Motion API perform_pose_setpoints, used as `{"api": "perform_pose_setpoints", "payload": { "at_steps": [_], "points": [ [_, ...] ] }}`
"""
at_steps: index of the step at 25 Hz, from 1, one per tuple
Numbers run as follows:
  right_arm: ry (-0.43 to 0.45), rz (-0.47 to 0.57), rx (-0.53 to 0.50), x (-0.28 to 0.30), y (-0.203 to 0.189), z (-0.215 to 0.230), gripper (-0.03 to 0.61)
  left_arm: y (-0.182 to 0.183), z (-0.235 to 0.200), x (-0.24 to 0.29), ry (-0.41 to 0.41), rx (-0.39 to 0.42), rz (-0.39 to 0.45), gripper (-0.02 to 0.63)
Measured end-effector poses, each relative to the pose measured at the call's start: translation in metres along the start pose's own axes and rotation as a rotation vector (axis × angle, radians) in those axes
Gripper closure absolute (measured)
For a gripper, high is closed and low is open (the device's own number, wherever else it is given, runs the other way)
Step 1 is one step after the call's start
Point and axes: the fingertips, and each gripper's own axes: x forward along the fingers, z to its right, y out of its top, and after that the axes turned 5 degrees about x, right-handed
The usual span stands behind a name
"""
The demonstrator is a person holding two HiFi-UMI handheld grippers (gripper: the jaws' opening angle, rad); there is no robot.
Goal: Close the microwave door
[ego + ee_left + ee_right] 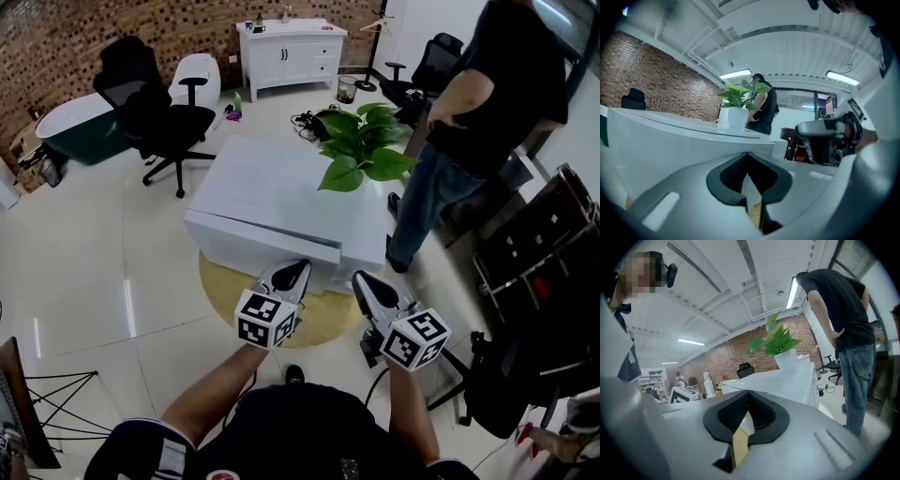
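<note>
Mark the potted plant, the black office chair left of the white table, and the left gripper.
potted plant [361,150], head view, on its green leaves.
black office chair [180,121], head view, on its seat.
left gripper [298,270], head view, midway between its fingertips.

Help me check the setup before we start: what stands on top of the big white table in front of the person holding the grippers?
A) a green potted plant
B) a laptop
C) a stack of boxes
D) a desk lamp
A: a leafy green potted plant stands near the far right corner of the white table, and both gripper views show its white pot on the tabletop.
</note>
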Motion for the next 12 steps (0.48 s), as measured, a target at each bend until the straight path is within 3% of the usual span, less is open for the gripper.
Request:
{"api": "perform_pose_setpoints", "payload": {
  "at_steps": [7,12],
  "points": [
    [0.016,0.003,-0.004,0.01,0.012,0.014,0.577,0.002,-0.007,0.012,0.04,-0.013,0.0,0.603],
    [0.026,0.001,-0.005,0.013,0.014,0.019,0.577,0.003,-0.008,0.015,0.066,0.027,-0.001,0.603]
  ]
}}
